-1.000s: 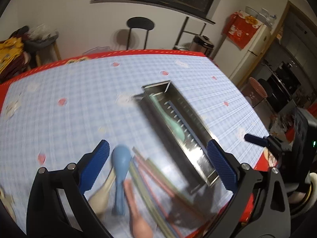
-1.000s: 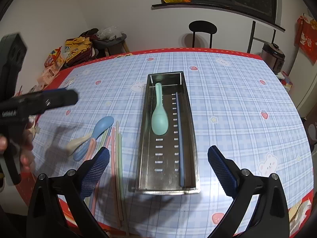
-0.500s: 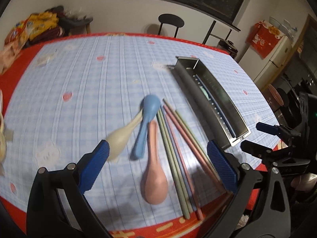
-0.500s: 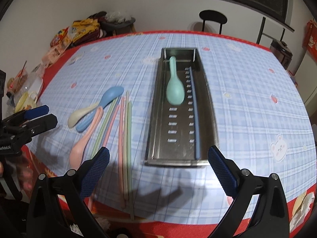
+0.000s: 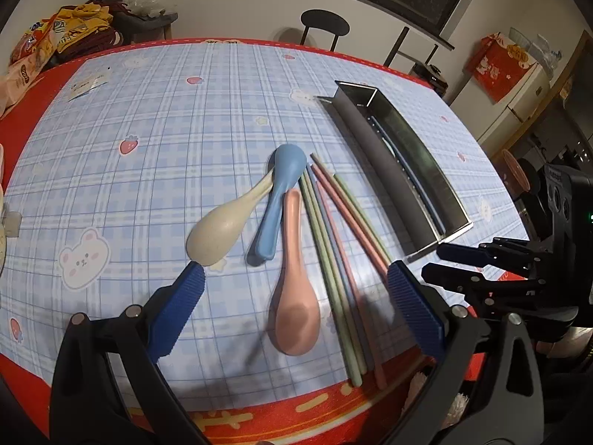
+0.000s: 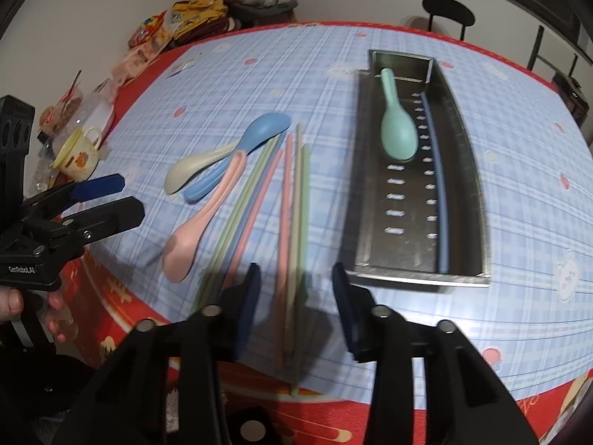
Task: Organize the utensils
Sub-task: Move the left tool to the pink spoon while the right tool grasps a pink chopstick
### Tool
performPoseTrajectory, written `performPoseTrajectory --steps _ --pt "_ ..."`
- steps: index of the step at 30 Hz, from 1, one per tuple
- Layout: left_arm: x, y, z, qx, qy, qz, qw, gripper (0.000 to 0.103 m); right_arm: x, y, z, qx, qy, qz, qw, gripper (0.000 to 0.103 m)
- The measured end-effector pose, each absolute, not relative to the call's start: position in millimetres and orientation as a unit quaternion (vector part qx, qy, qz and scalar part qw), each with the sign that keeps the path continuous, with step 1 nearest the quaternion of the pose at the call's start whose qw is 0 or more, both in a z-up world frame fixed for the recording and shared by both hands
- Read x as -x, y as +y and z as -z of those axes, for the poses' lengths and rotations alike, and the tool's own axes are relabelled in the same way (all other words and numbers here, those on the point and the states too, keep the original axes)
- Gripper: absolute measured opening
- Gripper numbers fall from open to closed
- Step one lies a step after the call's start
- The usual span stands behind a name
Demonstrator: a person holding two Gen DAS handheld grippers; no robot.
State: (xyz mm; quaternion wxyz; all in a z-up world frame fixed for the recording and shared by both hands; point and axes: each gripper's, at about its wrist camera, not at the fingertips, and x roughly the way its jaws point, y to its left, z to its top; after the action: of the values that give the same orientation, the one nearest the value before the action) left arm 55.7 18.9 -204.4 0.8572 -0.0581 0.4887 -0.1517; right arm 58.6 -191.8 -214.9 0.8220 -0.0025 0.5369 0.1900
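Your right hand-held gripper [image 6: 296, 293], angled steeply down at lower centre, has just been narrowing around the pastel plastic chopsticks [image 6: 296, 200], pads not yet touching. Your left hand-held gripper [image 5: 296, 304] stays spread above the pink plastic spoon [image 5: 292, 296].

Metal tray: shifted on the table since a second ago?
No. The metal tray keeps its place against the tablecloth's bear print; green spoon unchanged inside.

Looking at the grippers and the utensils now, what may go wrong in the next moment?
The right gripper, jaws just narrowed, straddles several chopsticks lying side by side; it may pinch more than one, or roll them off the near table edge. The left gripper hovers open above the pink spoon, whose handle tucks under the blue spoon.
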Motion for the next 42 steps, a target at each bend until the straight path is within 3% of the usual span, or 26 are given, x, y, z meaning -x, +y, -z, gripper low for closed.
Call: performPoseTrajectory --steps 5,8,17,30,42 --pt "-56 23 211 0.059 0.505 0.145 0.849 0.097 -54 -179 227 0.007 0.558 -0.214 0.802 0.013" --pt "-56 26 215 0.059 0.512 0.138 0.846 0.097 -51 -174 233 0.003 0.566 -0.218 0.795 0.009" --pt "-52 37 218 0.062 0.518 0.135 0.842 0.092 -56 -173 247 0.012 0.571 -0.192 0.798 0.006" --pt "-49 40 224 0.078 0.535 0.169 0.824 0.056 -72 -161 253 0.039 0.564 -0.182 0.805 0.007" --pt "-55 31 229 0.081 0.543 0.181 0.816 0.048 -73 -153 254 0.063 0.563 -0.186 0.803 0.008"
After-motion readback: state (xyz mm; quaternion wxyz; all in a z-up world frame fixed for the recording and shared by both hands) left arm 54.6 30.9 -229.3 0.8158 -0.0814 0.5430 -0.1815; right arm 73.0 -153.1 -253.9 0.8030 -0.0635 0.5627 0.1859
